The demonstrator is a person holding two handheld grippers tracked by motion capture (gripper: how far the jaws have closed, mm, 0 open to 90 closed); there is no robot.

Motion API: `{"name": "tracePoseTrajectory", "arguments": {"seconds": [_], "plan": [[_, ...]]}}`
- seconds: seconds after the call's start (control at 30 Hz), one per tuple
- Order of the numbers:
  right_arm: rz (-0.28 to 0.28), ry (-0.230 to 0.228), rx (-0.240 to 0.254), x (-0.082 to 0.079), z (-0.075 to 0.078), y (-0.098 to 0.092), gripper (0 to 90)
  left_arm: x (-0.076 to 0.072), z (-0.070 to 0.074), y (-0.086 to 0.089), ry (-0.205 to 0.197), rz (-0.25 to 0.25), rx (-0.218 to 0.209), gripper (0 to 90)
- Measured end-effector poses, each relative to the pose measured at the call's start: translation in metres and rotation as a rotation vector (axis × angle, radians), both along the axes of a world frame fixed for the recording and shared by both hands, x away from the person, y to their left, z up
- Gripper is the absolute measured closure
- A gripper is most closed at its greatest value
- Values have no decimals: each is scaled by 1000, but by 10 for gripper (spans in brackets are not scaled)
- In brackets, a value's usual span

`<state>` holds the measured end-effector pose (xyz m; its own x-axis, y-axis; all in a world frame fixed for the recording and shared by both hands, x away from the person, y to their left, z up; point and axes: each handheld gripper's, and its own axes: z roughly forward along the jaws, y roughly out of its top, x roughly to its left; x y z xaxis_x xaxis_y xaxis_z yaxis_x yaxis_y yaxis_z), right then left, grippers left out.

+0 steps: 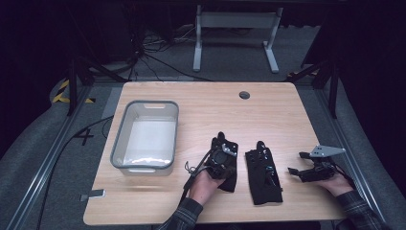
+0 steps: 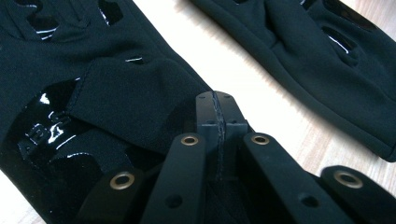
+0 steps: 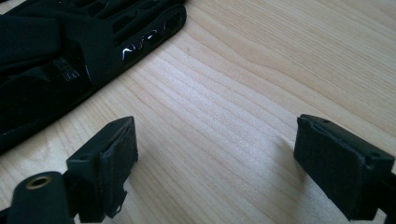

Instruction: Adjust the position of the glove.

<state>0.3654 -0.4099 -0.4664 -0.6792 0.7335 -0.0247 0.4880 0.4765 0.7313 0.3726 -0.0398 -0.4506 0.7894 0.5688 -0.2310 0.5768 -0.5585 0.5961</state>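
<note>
On the pale wooden worktop (image 1: pixel 268 110), a grey plastic tub (image 1: pixel 119 143) is set near the left edge, two black fabric gloves (image 1: pixel 263 175) are laid by the front edge, one being pinched by the closed left gripper (image 1: pixel 221 155), while the right gripper (image 1: pixel 293 172) is held open over bare wood.

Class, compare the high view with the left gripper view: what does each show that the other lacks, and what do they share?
High view alone: the grey bin, the right gripper with jaws apart, and the table's whole top. Left gripper view alone: the left gripper's pads pressed together at the edge of the left glove, and that glove's glossy patches. Shared: both black gloves, including the right glove, lying apart on bare wood.
</note>
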Motion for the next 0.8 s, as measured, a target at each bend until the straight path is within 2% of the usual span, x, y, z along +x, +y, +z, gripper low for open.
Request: {"name": "tracePoseTrajectory", "arguments": {"seconds": [0.07, 0.1, 0.13, 0.3, 0.47, 0.53, 0.6, 0.8], "plan": [[0, 0, 0, 0, 0, 0, 137, 1, 4, 4, -29, 12, 2, 896], [0, 0, 0, 0, 0, 0, 137, 1, 4, 4, -29, 12, 2, 896], [1, 0, 0, 0, 0, 0, 137, 4, 7, 9, -44, 33, 2, 896], [1, 0, 0, 0, 0, 0, 137, 14, 8, 25, -57, 82, 5, 896], [1, 0, 0, 0, 0, 0, 137, 23, 16, 39, -113, 146, 22, 896], [1, 0, -1, 0, 0, 0, 137, 25, 14, 40, -111, 155, 27, 896], [1, 0, -1, 0, 0, 0, 138, 27, 10, 38, -118, 154, 75, 896], [-3, 2, -1, 0, 1, 0, 164, 25, 2, 30, -114, 124, 135, 897]]}}
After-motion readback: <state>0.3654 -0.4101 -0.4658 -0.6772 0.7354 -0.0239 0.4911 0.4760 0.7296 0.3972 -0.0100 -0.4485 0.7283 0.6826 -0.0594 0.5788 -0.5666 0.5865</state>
